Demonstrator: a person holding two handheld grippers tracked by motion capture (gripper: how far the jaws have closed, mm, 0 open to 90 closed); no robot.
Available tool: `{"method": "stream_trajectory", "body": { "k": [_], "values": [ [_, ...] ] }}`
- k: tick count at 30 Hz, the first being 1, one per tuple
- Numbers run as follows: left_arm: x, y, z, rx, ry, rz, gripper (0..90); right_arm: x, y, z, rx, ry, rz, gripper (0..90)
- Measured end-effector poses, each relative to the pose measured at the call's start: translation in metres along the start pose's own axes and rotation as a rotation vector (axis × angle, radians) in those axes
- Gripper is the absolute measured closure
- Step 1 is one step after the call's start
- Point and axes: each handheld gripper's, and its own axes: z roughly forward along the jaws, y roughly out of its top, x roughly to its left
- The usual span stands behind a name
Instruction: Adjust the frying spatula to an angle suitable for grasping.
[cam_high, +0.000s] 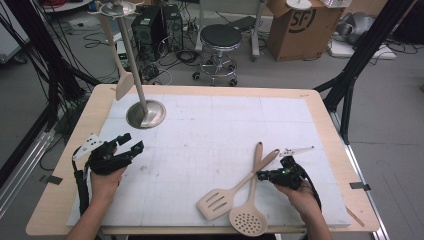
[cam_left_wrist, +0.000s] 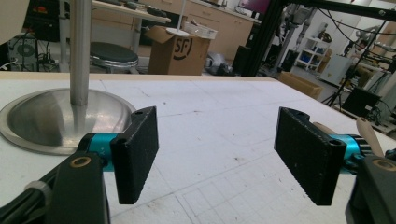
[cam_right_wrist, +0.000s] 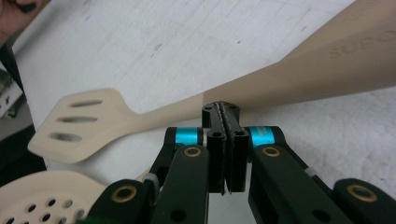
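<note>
Slotted spatula (cam_high: 220, 200) flat near front edge of surface (cam_high: 210, 125), crossing skimmer (cam_high: 248, 217). Light, stiff, smooth; grasp mid-handle. Right hand-held gripper (cam_high: 261, 175) fully closed, empty, at handle. Left hand-held gripper (cam_high: 131, 142) wide open, empty.

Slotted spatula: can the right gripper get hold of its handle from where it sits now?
Probably yes. The right gripper sits right at the slotted spatula handle with nothing between them, but its jaws are shut, so they must open first. The skimmer handle crosses there too and could get caught.

cream slotted spatula (cam_high: 218, 202), cream skimmer (cam_high: 248, 219), white mat (cam_high: 210, 130).
</note>
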Motion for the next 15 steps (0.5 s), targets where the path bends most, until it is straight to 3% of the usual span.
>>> {"method": "stream_trajectory", "body": {
  "k": [3, 5, 10, 15],
  "values": [
    [-0.001, 0.000, 0.001, 0.001, -0.001, 0.000, 31.4, 0.001, 0.005, 0.005, -0.003, -0.021, -0.008, 89.4],
    [-0.001, 0.000, 0.001, -0.004, -0.002, -0.003, 31.5, 0.001, 0.009, 0.007, -0.010, -0.010, -0.003, 89.4],
    [0.001, 0.000, 0.000, -0.007, -0.005, -0.026, 31.6, 0.006, 0.019, 0.019, 0.008, -0.044, -0.048, 89.4],
    [0.001, 0.000, 0.000, -0.011, -0.005, -0.034, 31.5, 0.009, 0.023, 0.026, 0.011, -0.074, -0.060, 89.5]
  ]
}}
